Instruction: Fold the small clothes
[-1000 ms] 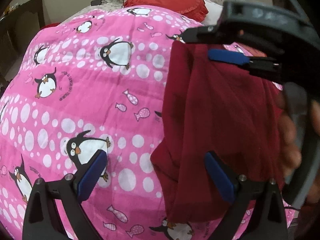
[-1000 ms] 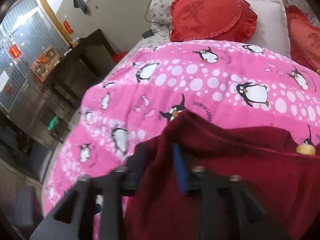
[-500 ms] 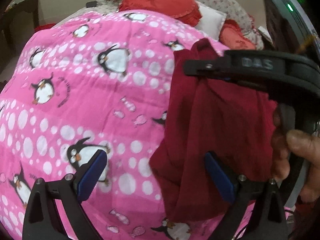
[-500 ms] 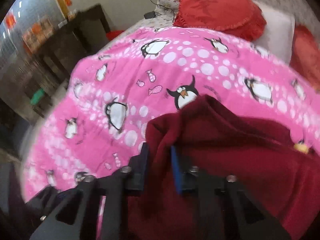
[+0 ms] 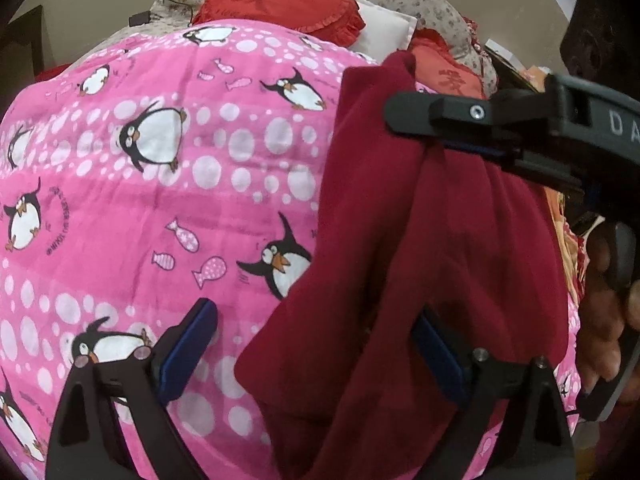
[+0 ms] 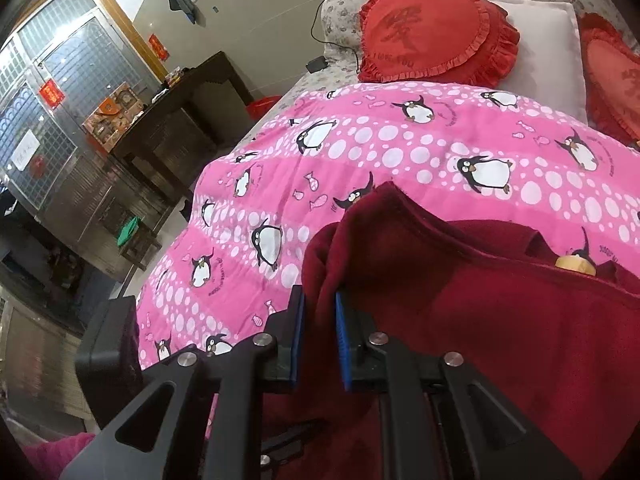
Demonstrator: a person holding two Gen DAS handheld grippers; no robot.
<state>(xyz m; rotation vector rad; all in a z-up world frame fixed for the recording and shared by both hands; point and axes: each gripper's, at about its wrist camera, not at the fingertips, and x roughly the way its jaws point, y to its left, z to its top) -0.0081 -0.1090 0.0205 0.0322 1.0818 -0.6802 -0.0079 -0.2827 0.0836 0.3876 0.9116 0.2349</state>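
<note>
A dark red garment [image 5: 420, 260] hangs over the pink penguin blanket [image 5: 180, 200]. In the left wrist view my right gripper [image 5: 432, 136] comes in from the upper right, pinching the garment's top edge. The right wrist view shows that gripper [image 6: 320, 336] shut on a bunched fold, with the rest of the garment [image 6: 500, 320] spread to the right. My left gripper [image 5: 312, 354] is open low over the blanket. The garment's lower corner hangs between its blue pads [image 5: 188, 352] without being clamped. A hand [image 5: 608, 312] holds the right gripper's handle.
Red heart cushions [image 6: 436, 36] and a white pillow [image 6: 544, 40] lie at the head of the bed. A dark wooden desk [image 6: 180, 120] stands beside the bed's left edge, with a grilled door behind it. A small tan thing [image 6: 576, 266] sits on the cloth.
The garment's lower corner has swung left into the gap between my left fingers. My right gripper has stayed shut on the cloth and shifted slightly.
</note>
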